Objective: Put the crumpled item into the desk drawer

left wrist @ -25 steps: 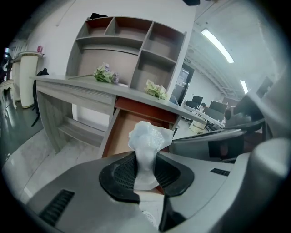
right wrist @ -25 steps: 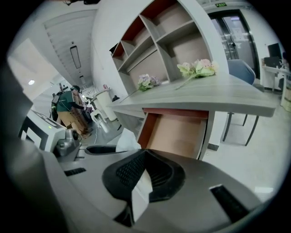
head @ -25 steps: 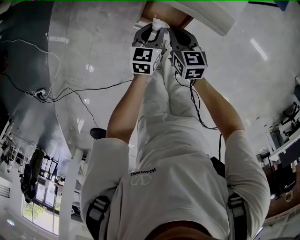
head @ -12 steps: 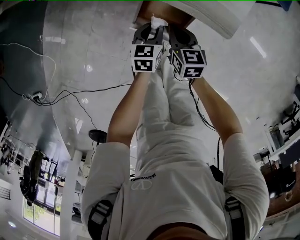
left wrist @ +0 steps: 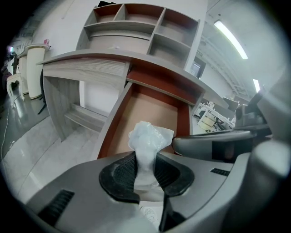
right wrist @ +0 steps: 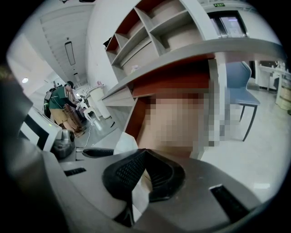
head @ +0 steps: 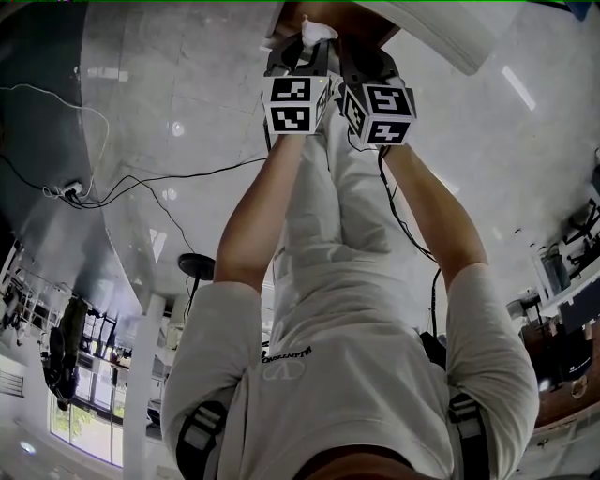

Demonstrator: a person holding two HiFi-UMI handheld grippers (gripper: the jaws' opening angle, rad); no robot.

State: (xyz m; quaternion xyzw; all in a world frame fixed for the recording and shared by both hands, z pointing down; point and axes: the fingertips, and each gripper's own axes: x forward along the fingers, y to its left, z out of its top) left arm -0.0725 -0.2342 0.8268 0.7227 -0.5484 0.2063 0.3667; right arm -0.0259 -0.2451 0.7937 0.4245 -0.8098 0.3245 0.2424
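Observation:
A crumpled white tissue (left wrist: 148, 141) sticks up between the ribbed pads of my left gripper (left wrist: 146, 161), which is shut on it. The tissue hangs over the open desk drawer (left wrist: 150, 113), a brown-lined tray pulled out under the grey desk top (left wrist: 91, 59). In the head view the tissue (head: 317, 31) shows at the top, above the left gripper (head: 302, 47), at the drawer's edge (head: 347, 14). My right gripper (right wrist: 144, 154) sits close beside it on the right, its pads meeting at the tips with nothing between them. The drawer's inside is mosaicked in the right gripper view.
An open shelf unit (left wrist: 136, 22) stands on the desk. A white bin (left wrist: 34, 63) is at the desk's left, a blue chair (right wrist: 243, 86) at its right. Cables (head: 141, 183) trail over the glossy floor. A person in green (right wrist: 59, 102) stands far off.
Both grippers have slid toward the top of the head view, closer over the drawer, and sunk. The tissue stays gripped in the left one.

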